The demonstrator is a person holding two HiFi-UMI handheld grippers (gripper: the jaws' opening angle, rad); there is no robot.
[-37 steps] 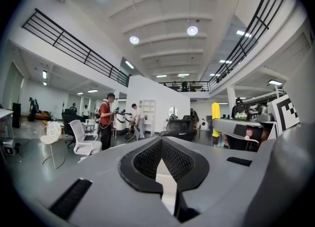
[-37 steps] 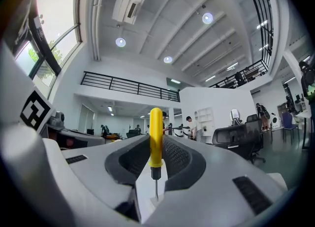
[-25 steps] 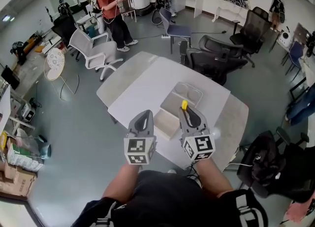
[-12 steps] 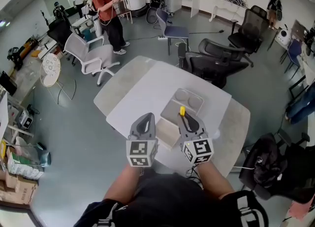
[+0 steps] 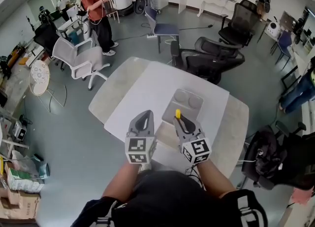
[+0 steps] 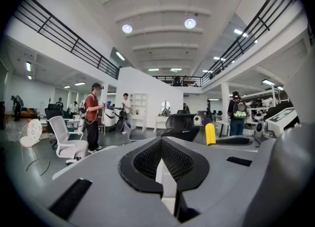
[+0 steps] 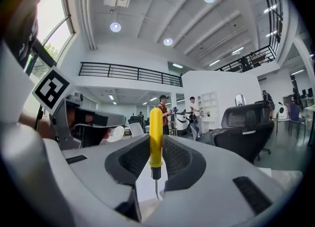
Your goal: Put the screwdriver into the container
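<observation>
The right gripper [image 5: 180, 121] pinches a small screwdriver [image 7: 156, 137] between its jaws. The yellow handle stands upright above the pads, and the thin metal shaft points down into the gap below. The hold looks to be low on the handle, at or near the dark collar where the shaft starts.

In the head view the screwdriver's handle [image 5: 177, 114] shows just above the near edge of the container [image 5: 189, 102]. The container is a grey divided tray with two round wells at its far end, and it lies on the white table [image 5: 140, 85].

The left gripper [image 5: 143, 118] is beside the right one. Its jaws are pressed together at the tips, and its own view shows nothing between them.

The tool is probably light and stiff and is unlikely to be damaged. Its smooth round plastic handle could turn or slip in a two-point pinch. The handle is the best place to hold it, because it is thick enough for the pads to bear on, while the narrow shaft would slide. Most of the handle stands above the pinch, so the tool may tip if the grip loosens. It could also roll once it lies flat, so it would be safer to let it go low inside one of the tray's compartments.
</observation>
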